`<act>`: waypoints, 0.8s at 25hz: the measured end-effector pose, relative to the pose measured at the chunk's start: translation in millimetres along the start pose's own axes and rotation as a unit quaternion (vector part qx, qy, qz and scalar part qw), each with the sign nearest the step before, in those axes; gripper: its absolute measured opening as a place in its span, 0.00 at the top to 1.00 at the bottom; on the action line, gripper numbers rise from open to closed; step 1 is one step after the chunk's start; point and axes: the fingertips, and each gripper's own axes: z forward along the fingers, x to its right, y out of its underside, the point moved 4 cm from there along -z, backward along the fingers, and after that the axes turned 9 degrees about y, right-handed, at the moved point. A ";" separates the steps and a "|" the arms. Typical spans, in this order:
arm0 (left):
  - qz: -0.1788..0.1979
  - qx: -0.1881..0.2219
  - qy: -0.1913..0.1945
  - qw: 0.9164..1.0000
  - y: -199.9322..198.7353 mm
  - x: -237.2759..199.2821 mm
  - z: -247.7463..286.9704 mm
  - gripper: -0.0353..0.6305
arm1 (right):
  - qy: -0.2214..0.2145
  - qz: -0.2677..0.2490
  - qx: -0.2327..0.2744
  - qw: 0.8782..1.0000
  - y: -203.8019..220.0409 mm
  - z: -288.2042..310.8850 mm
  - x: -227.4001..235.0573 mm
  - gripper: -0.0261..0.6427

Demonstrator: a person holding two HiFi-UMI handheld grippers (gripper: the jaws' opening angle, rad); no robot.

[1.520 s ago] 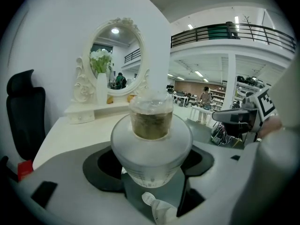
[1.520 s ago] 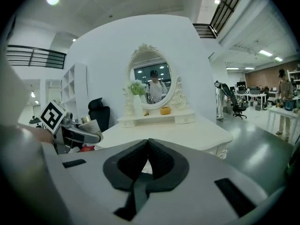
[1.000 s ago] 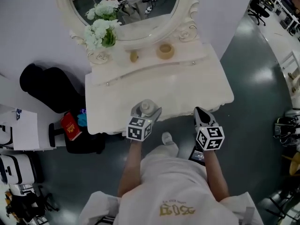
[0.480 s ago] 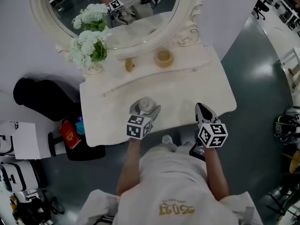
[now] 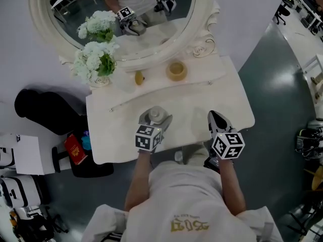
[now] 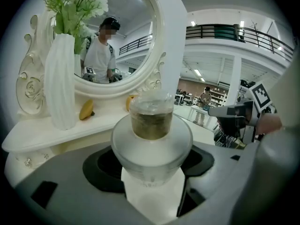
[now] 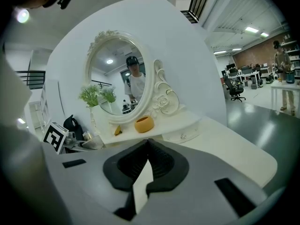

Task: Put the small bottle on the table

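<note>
A small frosted bottle (image 6: 151,144) with a clear cap is held upright between the jaws of my left gripper (image 5: 154,119), over the front part of the white dressing table (image 5: 126,115). In the head view the small bottle (image 5: 156,115) shows just beyond the marker cube. My right gripper (image 5: 217,122) hovers over the table's front right part with its jaws together and nothing in them. From the right gripper view (image 7: 146,146) the jaw tips meet.
An oval mirror (image 5: 146,29) stands at the back of the table. On the raised shelf sit a white vase of flowers (image 5: 96,64), a small yellow object (image 5: 139,77) and a yellow bowl (image 5: 176,70). A black bag (image 5: 45,110) and a red item (image 5: 73,148) lie left of the table.
The head camera has tilted, so the table and mirror sit lower in view. Both grippers stay in nearly the same place over the table's front, the bottle still held in the left one.
</note>
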 end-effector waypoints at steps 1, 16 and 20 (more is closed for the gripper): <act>0.000 0.001 -0.001 1.000 -2.8 -2.0 1.6 0.42 | -0.002 0.000 -0.002 1.000 -0.9 3.9 0.6 0.94; -0.013 -0.029 -0.002 0.999 9.7 -20.6 36.6 0.42 | 0.008 -0.005 -0.039 0.999 11.1 29.2 18.9 0.94; -0.015 -0.038 0.000 0.999 15.1 -23.5 45.6 0.42 | 0.007 -0.007 -0.048 0.999 14.1 35.2 20.6 0.94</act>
